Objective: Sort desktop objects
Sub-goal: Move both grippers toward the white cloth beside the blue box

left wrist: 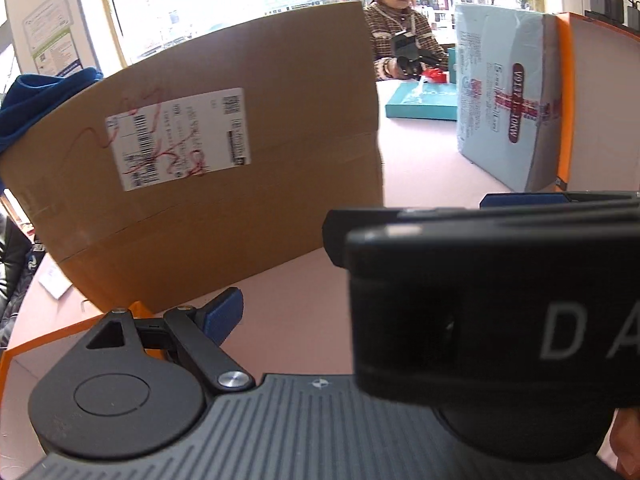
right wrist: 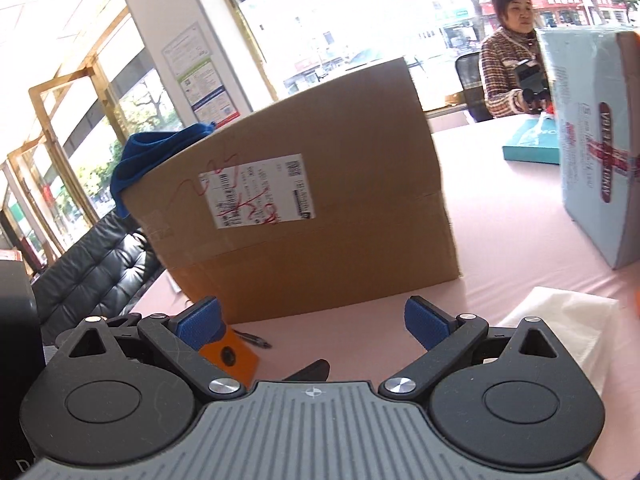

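A big brown cardboard box with a white shipping label stands on the pink table straight ahead of both grippers. My left gripper is open. Only its left blue pad shows, because the black body of the other gripper covers its right side. My right gripper is open too, with bare tabletop between its pads. Below the right gripper's left finger lie a black pen and an orange piece. A white tissue lies to its right.
A light blue box stands upright at the right against an orange panel. Behind it lies a flat teal box. A blue cloth hangs behind the brown box. A person sits across the table; a black sofa is at left.
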The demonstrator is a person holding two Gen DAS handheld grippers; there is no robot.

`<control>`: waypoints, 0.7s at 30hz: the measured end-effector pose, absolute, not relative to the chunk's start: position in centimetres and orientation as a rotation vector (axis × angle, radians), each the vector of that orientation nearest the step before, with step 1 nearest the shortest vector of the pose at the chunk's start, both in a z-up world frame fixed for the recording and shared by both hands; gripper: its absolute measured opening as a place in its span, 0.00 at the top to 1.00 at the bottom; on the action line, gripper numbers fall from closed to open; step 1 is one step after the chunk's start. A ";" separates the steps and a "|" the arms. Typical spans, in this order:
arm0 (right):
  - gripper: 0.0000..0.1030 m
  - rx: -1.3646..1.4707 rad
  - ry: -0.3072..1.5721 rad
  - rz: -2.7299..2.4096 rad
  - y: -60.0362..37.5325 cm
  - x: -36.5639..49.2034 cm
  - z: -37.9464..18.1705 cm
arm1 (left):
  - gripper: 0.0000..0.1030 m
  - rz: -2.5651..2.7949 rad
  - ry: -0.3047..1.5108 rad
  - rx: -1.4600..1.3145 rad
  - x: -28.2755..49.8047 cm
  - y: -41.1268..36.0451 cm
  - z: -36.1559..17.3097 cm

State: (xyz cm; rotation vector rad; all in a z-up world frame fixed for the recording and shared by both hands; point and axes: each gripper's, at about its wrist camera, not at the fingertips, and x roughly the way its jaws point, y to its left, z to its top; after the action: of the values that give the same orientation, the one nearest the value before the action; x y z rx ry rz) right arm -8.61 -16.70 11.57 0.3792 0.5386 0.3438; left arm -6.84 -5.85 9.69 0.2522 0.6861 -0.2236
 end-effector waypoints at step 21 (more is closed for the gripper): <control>0.03 0.685 0.494 0.152 -31.4 -8.5 1.5 | 0.17 -0.371 0.795 0.230 -2.4 -17.6 1.1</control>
State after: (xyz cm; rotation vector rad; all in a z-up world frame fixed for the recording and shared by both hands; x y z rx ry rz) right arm -8.49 -31.41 1.52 0.6854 0.4937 0.1515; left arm -2.38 -17.60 1.07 0.2304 0.7945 -0.3714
